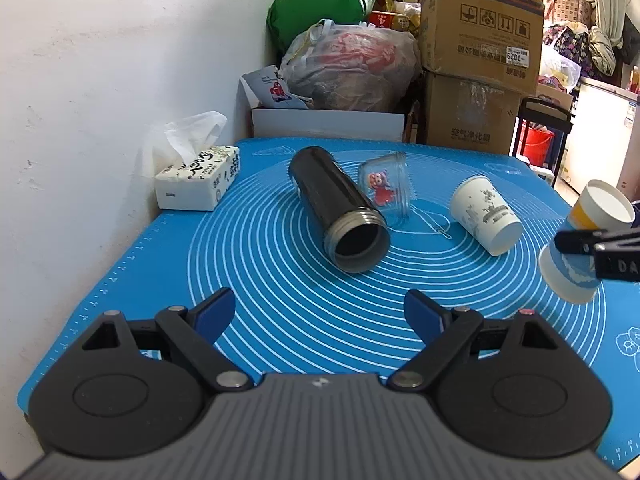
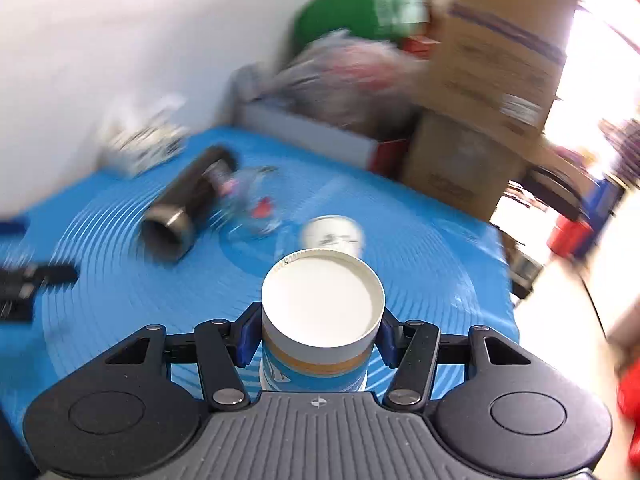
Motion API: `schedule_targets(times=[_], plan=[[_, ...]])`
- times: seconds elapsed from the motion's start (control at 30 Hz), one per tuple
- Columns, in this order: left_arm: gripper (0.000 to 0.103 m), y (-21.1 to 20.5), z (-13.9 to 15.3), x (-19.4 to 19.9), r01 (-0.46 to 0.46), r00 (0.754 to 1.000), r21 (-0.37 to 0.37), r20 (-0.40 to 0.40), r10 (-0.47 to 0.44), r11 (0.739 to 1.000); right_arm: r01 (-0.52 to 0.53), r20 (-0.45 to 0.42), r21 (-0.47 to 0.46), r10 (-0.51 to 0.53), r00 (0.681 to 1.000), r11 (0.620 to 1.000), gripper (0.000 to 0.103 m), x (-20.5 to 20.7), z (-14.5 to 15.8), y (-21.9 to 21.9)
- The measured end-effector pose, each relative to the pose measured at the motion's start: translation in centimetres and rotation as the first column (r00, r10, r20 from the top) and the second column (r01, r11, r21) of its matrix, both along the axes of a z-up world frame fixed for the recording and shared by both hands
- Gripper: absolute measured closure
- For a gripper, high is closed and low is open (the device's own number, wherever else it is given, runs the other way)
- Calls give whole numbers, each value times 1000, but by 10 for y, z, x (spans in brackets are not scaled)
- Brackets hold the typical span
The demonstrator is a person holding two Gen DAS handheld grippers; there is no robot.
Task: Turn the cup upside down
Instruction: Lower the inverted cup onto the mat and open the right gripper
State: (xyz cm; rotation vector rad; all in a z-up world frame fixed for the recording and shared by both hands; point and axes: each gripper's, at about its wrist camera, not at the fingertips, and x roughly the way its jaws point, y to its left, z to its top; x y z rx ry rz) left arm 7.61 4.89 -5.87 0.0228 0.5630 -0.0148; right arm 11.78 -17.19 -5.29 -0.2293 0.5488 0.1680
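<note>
My right gripper is shut on a blue, orange and white paper cup, bottom toward the camera, held above the blue mat. The same cup shows at the right edge of the left wrist view, tilted and off the mat, with a right finger across it. My left gripper is open and empty above the mat's near side. The right wrist view is motion-blurred.
On the mat lie a black flask on its side, a clear glass jar and a white printed paper cup. A tissue box stands at the back left. Bags and cardboard boxes stand behind the table.
</note>
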Motion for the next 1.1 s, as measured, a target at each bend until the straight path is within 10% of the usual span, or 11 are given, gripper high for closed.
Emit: schedule_targets(times=[0.3,0.8,1.1], plan=[[12,-11,-3,0,12,1000,-9,0,-12,1000,234,-24,211,-234,972,949,49,4,-45,-21],[12,-20,-4,-2,23,1000,-7,2,-23,1000,230,36,273,-249,968,934,39,-3,-59,-26],[12,-24,4,-8,35,999,-17,9,-35,999,248,44,267,-269,962,931,0,-15,-45,-27]])
